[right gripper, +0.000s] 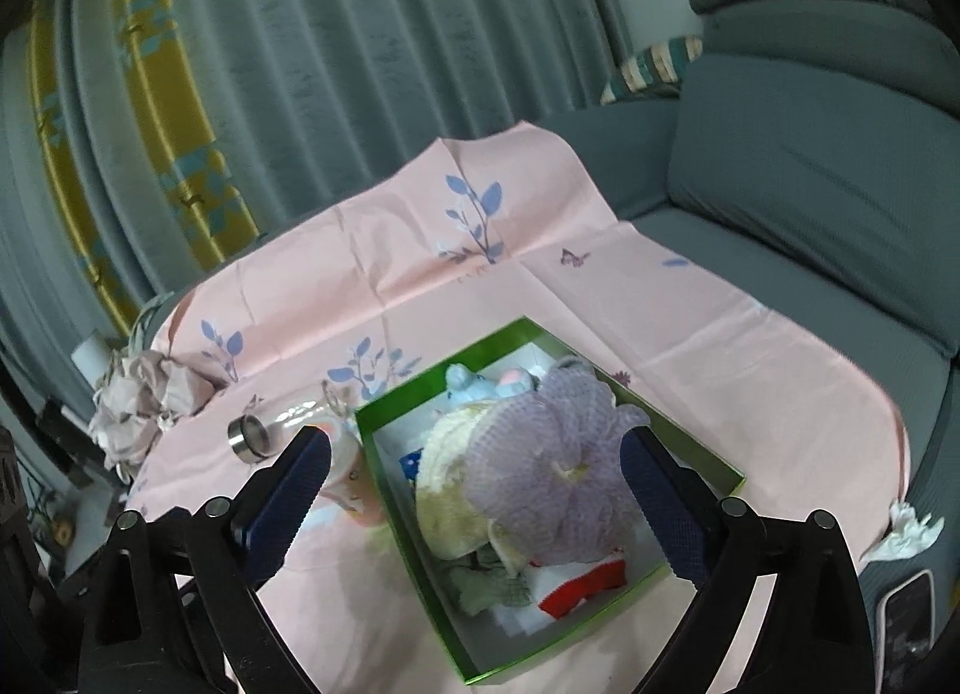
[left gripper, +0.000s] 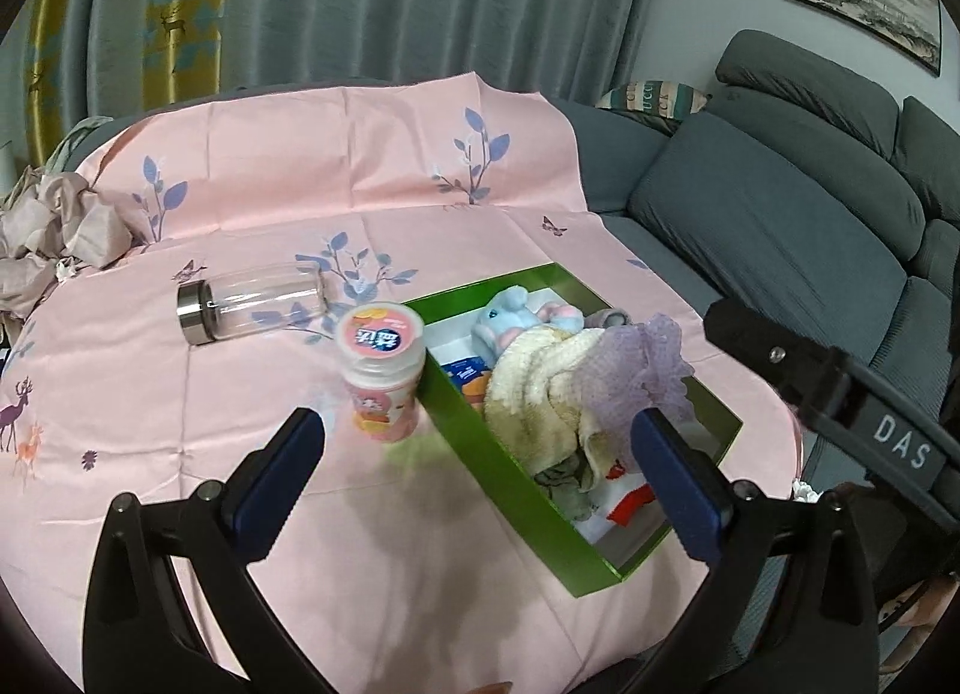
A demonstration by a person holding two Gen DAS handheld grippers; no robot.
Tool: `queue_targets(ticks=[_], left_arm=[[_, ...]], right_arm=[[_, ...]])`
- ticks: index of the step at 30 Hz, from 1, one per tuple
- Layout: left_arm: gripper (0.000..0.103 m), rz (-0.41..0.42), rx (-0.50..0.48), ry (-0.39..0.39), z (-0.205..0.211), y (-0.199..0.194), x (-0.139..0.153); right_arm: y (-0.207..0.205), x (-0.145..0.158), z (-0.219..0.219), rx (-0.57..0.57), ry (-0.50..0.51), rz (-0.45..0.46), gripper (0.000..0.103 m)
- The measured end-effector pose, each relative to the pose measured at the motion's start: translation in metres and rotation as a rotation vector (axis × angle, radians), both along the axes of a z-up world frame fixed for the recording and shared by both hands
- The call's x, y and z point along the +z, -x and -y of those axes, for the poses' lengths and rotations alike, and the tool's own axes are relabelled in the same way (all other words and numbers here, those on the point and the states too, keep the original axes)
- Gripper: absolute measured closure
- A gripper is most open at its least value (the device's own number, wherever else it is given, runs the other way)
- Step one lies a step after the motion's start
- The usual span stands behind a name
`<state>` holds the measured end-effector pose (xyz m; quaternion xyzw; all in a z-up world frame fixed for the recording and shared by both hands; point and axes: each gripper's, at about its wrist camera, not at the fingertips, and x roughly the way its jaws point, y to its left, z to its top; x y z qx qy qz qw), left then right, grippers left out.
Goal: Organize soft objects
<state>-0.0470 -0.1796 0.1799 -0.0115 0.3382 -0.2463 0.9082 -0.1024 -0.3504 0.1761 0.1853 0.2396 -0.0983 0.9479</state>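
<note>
A green box (left gripper: 480, 442) (right gripper: 420, 562) sits on a pink cloth and holds soft things: a purple mesh bath pouf (left gripper: 636, 370) (right gripper: 540, 478), a cream towel (left gripper: 540, 388) (right gripper: 447, 478), a blue plush toy (left gripper: 510, 316) (right gripper: 474, 382), grey-green cloth (left gripper: 564, 484) (right gripper: 492, 586) and a red-and-white item (right gripper: 576, 589). My left gripper (left gripper: 480, 466) is open and empty, above the box's left wall. My right gripper (right gripper: 477, 490) is open and empty, just above the pouf; its body shows in the left wrist view (left gripper: 840, 394).
A pink-capped plastic jar (left gripper: 381, 370) stands left of the box. A clear glass bottle with a steel cap (left gripper: 252, 304) (right gripper: 264, 430) lies on its side. Crumpled beige fabric (left gripper: 54, 238) (right gripper: 138, 400) is at the far left. A grey sofa (left gripper: 780, 226) is at right.
</note>
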Motion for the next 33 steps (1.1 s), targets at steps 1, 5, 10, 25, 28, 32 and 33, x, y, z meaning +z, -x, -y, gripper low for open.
queue_targets(ticks=[1,5,10,25,28,32,33], left_arm=[[0.001,-0.002,0.003,0.006,-0.003,0.002,0.001],[0.001,-0.01,-0.001,0.021,-0.01,0.005,0.003],[0.001,-0.004,-0.001,0.019,-0.014,0.01,0.006],[0.001,-0.019,-0.029,0.009,-0.012,0.013,0.008],[0.001,-0.029,-0.035,0.008,-0.01,0.014,0.006],[0.001,-0.031,-0.033,0.007,-0.01,0.014,0.006],[0.001,-0.033,-0.03,0.009,-0.01,0.014,0.006]], right_arm=[[0.002,0.003,-0.003,0.003,0.012,0.008,0.006],[0.007,0.009,-0.012,0.006,0.05,0.023,0.006],[0.015,0.015,-0.021,-0.008,0.091,0.034,0.005],[0.013,0.012,-0.019,-0.042,0.084,-0.006,0.005],[0.01,0.01,-0.017,-0.04,0.084,-0.018,0.005],[0.007,0.008,-0.017,-0.035,0.082,-0.03,0.005],[0.006,0.008,-0.017,-0.034,0.082,-0.032,0.005]])
